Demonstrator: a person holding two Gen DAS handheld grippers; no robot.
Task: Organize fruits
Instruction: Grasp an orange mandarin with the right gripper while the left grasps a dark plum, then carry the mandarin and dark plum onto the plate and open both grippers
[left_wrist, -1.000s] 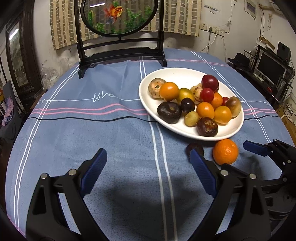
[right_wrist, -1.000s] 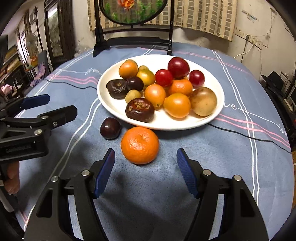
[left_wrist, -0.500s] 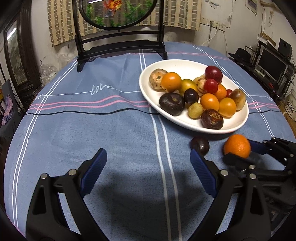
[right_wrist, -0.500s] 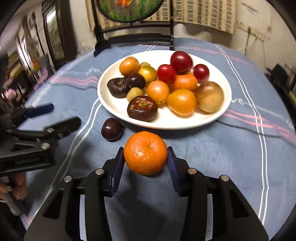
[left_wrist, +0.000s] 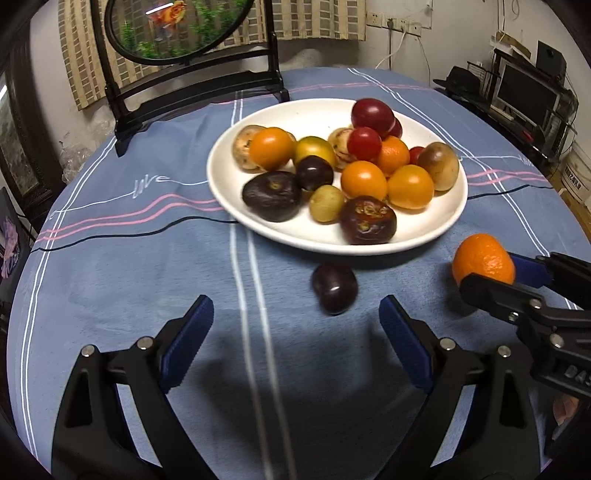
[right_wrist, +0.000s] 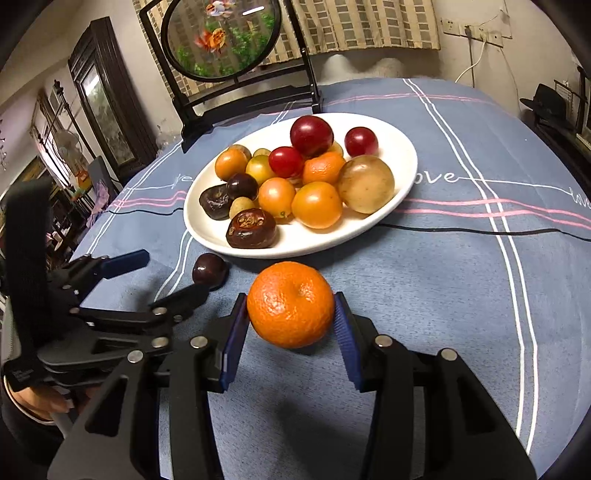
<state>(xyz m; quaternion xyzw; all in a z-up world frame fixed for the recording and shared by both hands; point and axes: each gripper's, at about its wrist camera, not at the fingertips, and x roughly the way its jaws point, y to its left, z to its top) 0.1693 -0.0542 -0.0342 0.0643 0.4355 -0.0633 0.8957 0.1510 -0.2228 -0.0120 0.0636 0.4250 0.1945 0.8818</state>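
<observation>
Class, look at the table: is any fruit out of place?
Yes. A dark plum lies alone on the blue cloth, just outside the white plate that holds the other fruit. The orange is off the plate too, gripped in the right tongs.

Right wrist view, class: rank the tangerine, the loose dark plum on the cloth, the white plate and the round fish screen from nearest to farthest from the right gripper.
1. Tangerine: clamped between the right gripper pads.
2. Dark plum: on the cloth, just left and ahead.
3. White plate: beyond both, mid-table.
4. Fish screen: upright at the table's far edge.
</observation>
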